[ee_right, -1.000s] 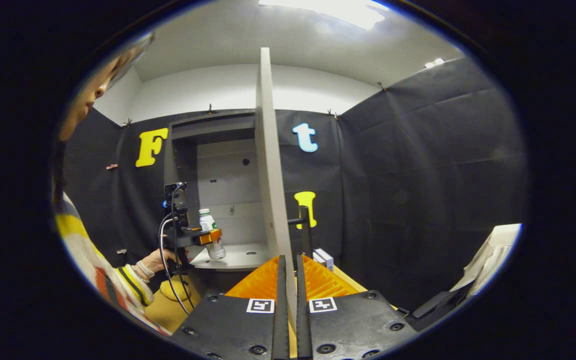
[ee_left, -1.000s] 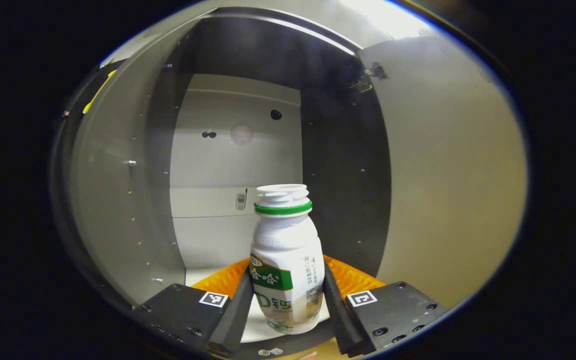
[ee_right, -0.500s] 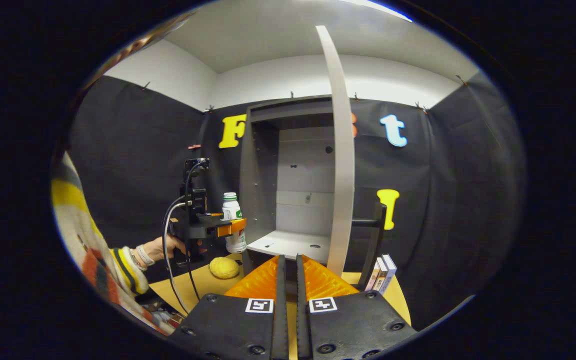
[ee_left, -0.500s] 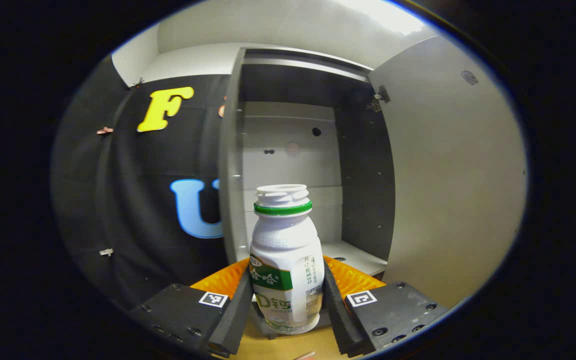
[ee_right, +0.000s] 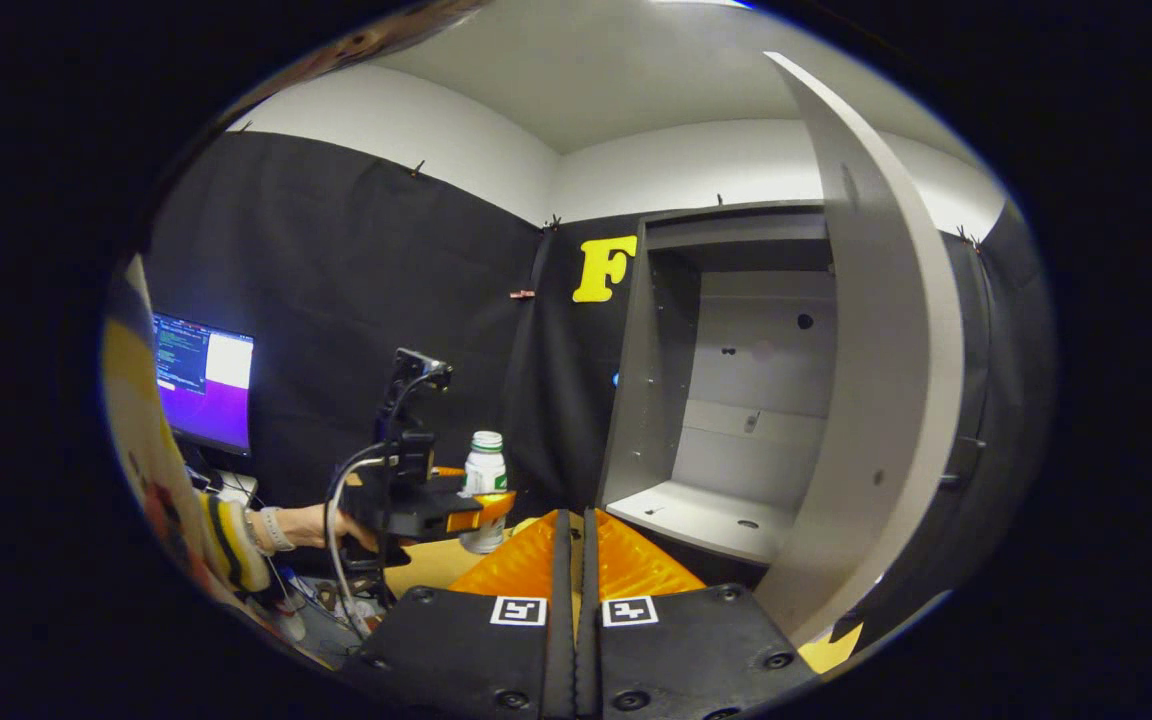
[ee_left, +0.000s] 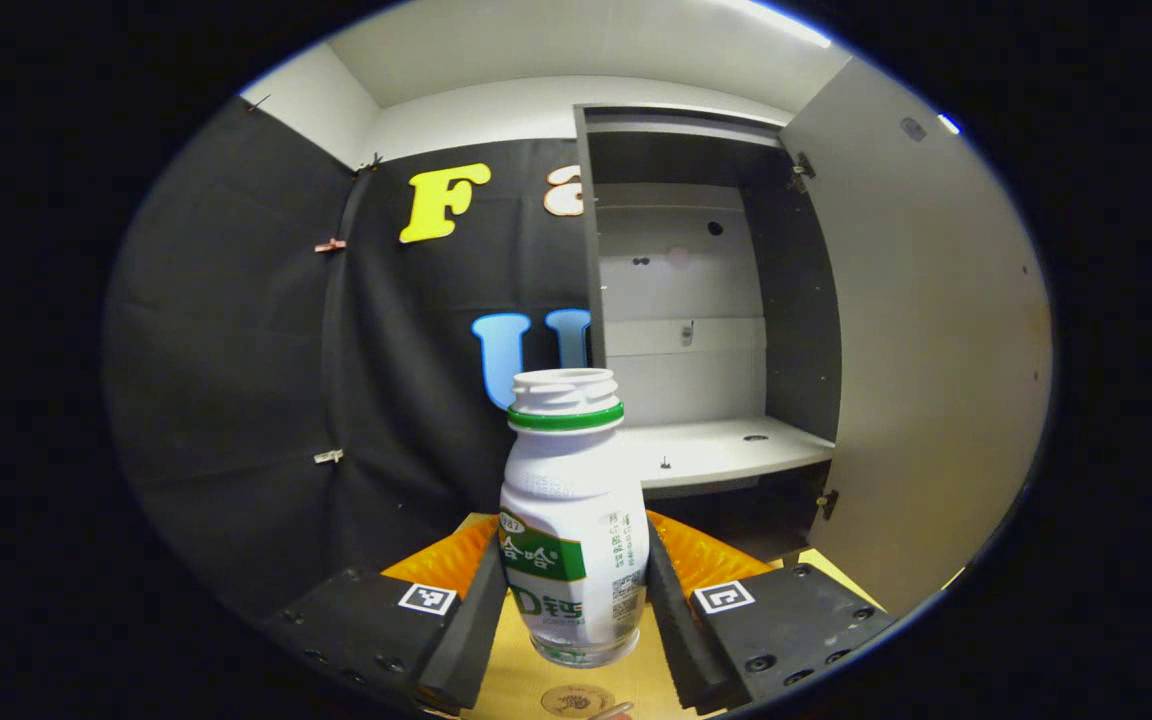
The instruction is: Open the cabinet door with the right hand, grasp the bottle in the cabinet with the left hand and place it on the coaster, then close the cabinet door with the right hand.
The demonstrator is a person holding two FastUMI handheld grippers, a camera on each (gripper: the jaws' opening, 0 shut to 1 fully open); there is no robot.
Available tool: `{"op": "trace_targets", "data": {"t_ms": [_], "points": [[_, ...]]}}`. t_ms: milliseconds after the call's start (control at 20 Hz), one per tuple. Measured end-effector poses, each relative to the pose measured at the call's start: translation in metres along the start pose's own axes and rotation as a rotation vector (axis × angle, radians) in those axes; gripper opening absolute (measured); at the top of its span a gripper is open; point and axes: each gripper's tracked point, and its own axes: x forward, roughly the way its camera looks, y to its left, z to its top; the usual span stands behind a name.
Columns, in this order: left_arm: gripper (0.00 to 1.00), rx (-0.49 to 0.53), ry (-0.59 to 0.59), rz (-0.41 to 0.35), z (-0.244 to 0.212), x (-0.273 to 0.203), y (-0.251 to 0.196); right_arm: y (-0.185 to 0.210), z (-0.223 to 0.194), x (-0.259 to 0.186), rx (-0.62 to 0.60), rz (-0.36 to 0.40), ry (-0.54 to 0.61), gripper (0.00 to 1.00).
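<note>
Since a second ago the bottle [ee_left: 573, 530] has come out of the cabinet [ee_left: 701, 300]: then it sat between the left gripper's [ee_left: 572, 610] fingers with the cabinet's back wall close behind it, and now the same grasp carries it clear of the shelf [ee_left: 726, 455], which lies back at about two o'clock from the bottle. Both left fingers press the bottle's lower sides, the bottle stands upright, and its base hangs above the tan tabletop [ee_left: 536, 680] without touching it. A round coaster [ee_left: 576, 700] shows at six o'clock just below the bottle's base, so the lowering onto it looks like the step at hand. The right gripper [ee_right: 570, 600] has its fingers drawn together with nothing between them; a second ago the door's edge stood right above them, and now the open cabinet door [ee_right: 876, 400] stands off at two o'clock, so closing it remains to be done. From that view the bottle is seen at ten o'clock, held by the left gripper in a hand [ee_right: 321, 525] over the table. As for writing, the bottle wears a green and white label with large characters and small print, too distorted to read reliably; the square marks on the grippers are patterns, not text
</note>
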Motion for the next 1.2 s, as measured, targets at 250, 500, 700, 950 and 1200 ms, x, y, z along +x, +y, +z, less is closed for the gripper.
{"op": "trace_targets", "data": {"t_ms": [250, 500, 700, 950, 1200], "points": [[0.72, -0.024, 0.019, -0.046, -0.085, -0.004, 0.011, 0.019, -0.031, 0.071, -0.048, -0.101, 0.02, 0.06], [0.72, -0.008, 0.013, -0.088, -0.163, 0.013, 0.009, 0.047, -0.134, 0.097, -0.091, -0.138, 0.172, 0.09], [0.72, 0.017, 0.007, -0.117, -0.212, 0.017, -0.004, 0.045, -0.199, 0.105, -0.072, -0.195, 0.235, 0.1], [0.72, 0.021, -0.019, -0.144, -0.253, 0.024, -0.008, 0.03, -0.246, 0.11, -0.034, -0.263, 0.309, 0.1], [0.72, 0.054, 0.006, -0.146, -0.278, 0.032, -0.005, 0.033, -0.258, 0.112, -0.031, -0.249, 0.345, 0.1]]}}
